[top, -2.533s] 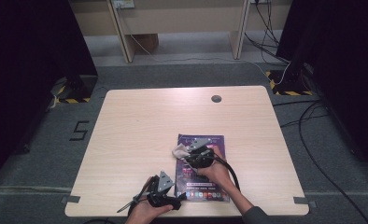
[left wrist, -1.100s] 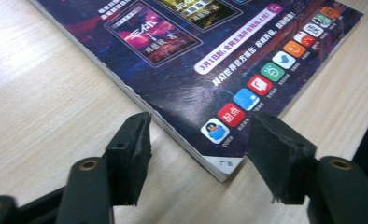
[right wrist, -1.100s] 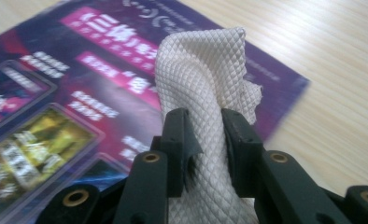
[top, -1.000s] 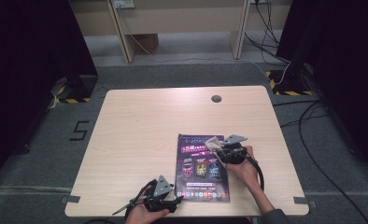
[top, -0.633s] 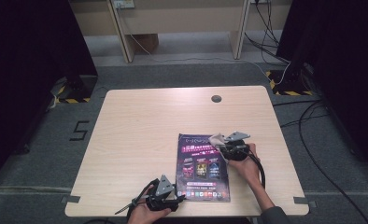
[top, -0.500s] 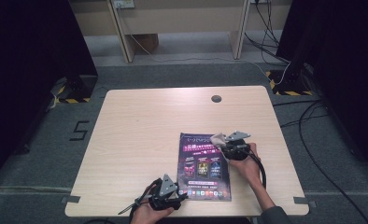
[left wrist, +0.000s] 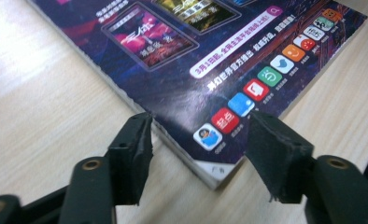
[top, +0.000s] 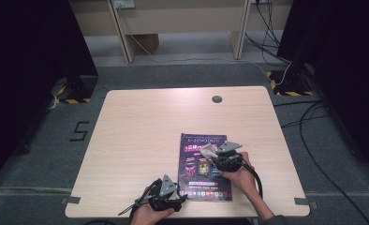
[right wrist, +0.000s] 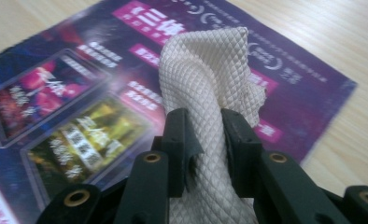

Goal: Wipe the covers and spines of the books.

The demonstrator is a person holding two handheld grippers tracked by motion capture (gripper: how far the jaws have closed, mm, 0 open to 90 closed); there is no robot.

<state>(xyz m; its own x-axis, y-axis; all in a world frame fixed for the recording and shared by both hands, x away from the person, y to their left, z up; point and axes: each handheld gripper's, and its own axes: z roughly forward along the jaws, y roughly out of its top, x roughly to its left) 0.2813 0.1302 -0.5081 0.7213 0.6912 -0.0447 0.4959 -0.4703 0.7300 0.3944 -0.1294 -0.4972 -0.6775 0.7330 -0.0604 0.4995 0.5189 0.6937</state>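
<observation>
Right gripper [right wrist: 205, 135] pinches a bunched cream waffle-textured cloth [right wrist: 210, 70] over the upper part of the glossy purple magazine [top: 205, 166], which lies flat on the pale wooden table [top: 140, 136]. Left gripper [left wrist: 198, 140], jaws spread and just opening, straddles the magazine's near corner without pressing on it.

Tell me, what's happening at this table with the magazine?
A person is wiping a magazine with a white cloth. The right tongs are clamped on the bunched cloth, held over the cover's upper part. The left tongs stand open at the magazine's near left corner, one jaw on either side of it, not pressing; they have just been opening. The magazine lies flat on the wooden table.
</observation>
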